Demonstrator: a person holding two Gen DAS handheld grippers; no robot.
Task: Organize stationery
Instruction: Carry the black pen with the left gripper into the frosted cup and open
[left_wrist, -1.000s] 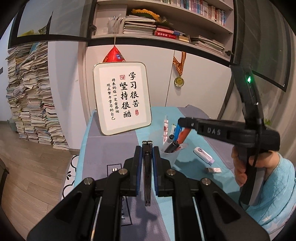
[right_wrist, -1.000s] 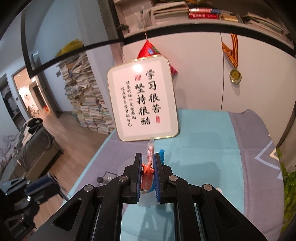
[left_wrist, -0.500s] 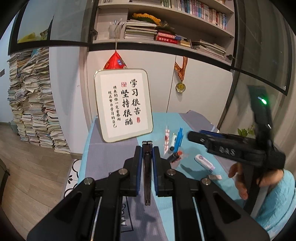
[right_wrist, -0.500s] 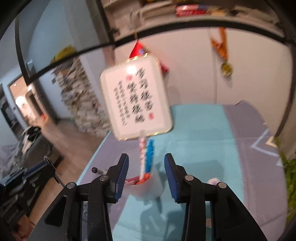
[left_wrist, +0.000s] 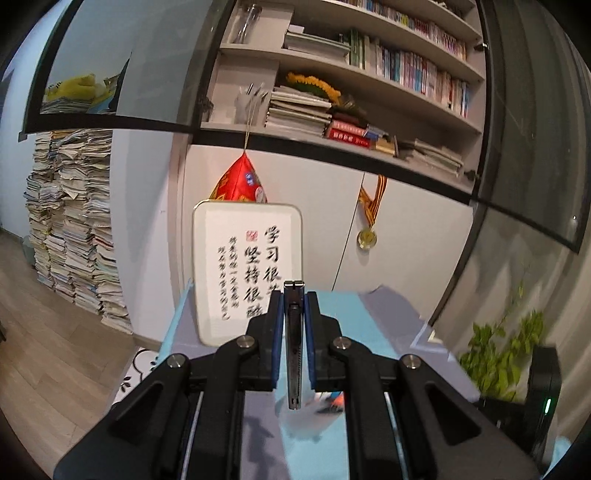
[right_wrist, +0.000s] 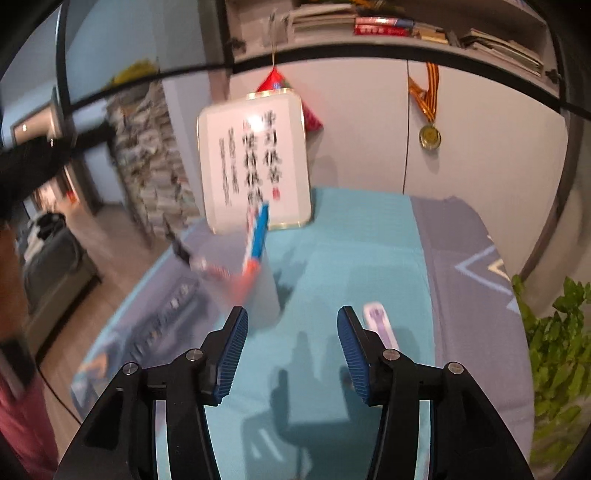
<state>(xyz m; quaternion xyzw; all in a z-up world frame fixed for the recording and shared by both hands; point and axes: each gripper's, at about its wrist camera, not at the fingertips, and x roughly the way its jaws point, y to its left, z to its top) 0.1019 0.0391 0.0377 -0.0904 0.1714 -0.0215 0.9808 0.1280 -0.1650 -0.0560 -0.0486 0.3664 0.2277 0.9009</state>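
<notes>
My left gripper (left_wrist: 293, 332) is shut on a slim black and metal utility knife (left_wrist: 294, 343), held upright above the table. A translucent pen cup (right_wrist: 255, 291) stands on the teal cloth, holding a blue pen (right_wrist: 258, 236), an orange pen and others. In the left wrist view the cup (left_wrist: 306, 417) shows blurred below the fingers. My right gripper (right_wrist: 290, 354) is open and empty, just in front of the cup and to its right. A white and purple correction tape (right_wrist: 380, 321) lies beside its right finger.
A framed calligraphy board (right_wrist: 255, 162) leans against the cabinet at the back of the table. The teal and grey tablecloth (right_wrist: 351, 236) covers the table. A green plant (right_wrist: 554, 350) stands at the right. Stacks of books (left_wrist: 70, 229) stand on the floor at left.
My right gripper let go of the orange pen in the cup, opened wide and pulled back. My left gripper rose and tilted upward with the knife.
</notes>
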